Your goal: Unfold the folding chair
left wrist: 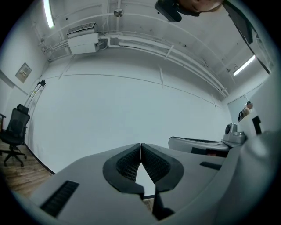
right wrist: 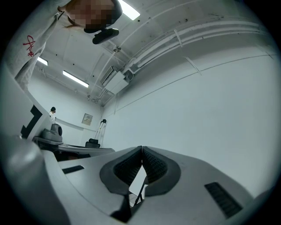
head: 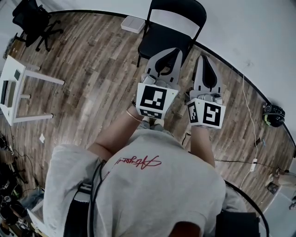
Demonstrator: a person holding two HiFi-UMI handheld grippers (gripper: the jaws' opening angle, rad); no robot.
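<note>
A black folding chair [head: 163, 37] stands opened out on the wood floor near the white wall, its backrest [head: 178, 8] toward the wall. I hold both grippers side by side in front of my chest, pointing at the chair. In the head view my left gripper [head: 177, 50] lies over the seat's near edge, and my right gripper [head: 204, 57] lies just right of the chair. Both are shut with nothing between the pads. In the gripper views the left gripper [left wrist: 141, 145] and the right gripper [right wrist: 142, 148] face the bare white wall. A thin dark chair bar [right wrist: 139, 196] shows below the right jaws.
A white side table [head: 18, 88] stands at the left. A black office chair [head: 34, 21] sits at the far left. A white box [head: 133, 24] lies by the wall left of the folding chair. Cables [head: 249, 120] and a dark headset-like object [head: 274, 115] lie at the right.
</note>
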